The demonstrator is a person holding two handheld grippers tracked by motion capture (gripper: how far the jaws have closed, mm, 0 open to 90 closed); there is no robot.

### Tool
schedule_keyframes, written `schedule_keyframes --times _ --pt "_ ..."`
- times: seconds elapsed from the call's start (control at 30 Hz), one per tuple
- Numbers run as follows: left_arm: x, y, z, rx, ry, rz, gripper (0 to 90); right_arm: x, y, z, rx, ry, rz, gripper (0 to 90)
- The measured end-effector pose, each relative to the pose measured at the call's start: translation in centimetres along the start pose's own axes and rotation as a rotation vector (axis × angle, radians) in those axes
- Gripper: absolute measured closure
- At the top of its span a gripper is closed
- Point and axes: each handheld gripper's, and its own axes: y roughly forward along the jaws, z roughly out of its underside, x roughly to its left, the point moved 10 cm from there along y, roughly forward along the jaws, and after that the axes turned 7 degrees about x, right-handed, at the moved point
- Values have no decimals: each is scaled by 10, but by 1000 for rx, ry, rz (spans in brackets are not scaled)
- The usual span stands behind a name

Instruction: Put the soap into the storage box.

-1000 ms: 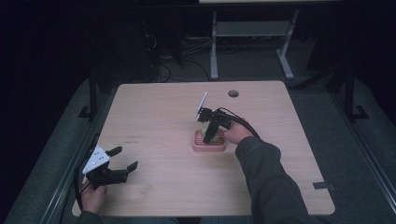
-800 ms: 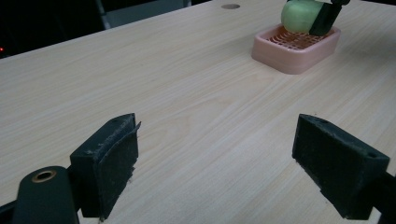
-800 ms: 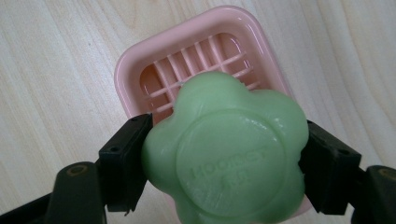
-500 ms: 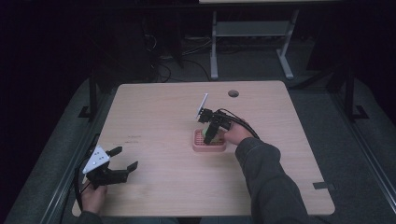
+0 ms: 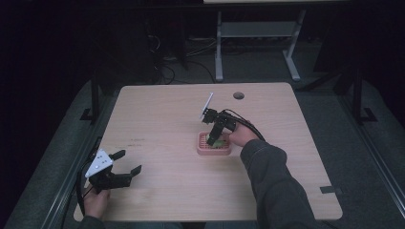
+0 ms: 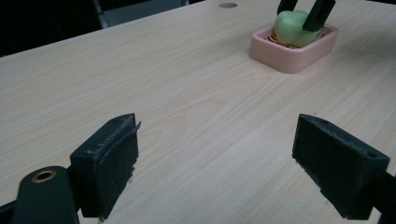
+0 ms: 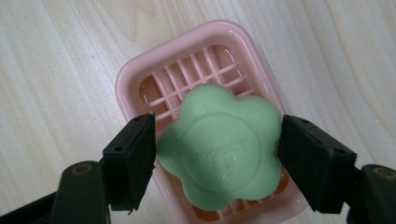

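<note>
Seemingly mid-grasp, our right claw (image 7: 215,156) stands over the pink soap dish (image 7: 140,79), its two black jaws set on either side of the green flower-shaped soap (image 7: 219,151) and touching, or all but touching, its lobes; whether they already press the bar we cannot tell. We judge the step in hand to be either the taking of the soap from the dish or the setting of it down there: the bar lies in the dish, over the ribbed grid and tilted slightly toward one end. If it is a lift, the next move calls for a firm, even squeeze on the rounded edges, which look smooth and may slip, then a straight rise clear of the rim. From the high view the right claw (image 5: 216,138) works near the middle of the worktop (image 5: 157,114), with the soap dish (image 5: 214,149) beneath it and our sleeve (image 5: 272,176) reaching in from the lower right. Our left claw (image 5: 125,162) idles well apart at the near left corner, jaws wide and holding nothing, and its own view looks across bare wood to the soap dish (image 6: 299,53) and soap (image 6: 290,29). A round cable hole (image 5: 239,95) sits at the far edge; nothing stands in the way.
</note>
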Motion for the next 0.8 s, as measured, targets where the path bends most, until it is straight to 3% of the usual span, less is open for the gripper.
schedule_keyframes --times 0.8 --pt "1 -2 2 0 -6 -11 141 -4 -20 12 -76 36 -1 262"
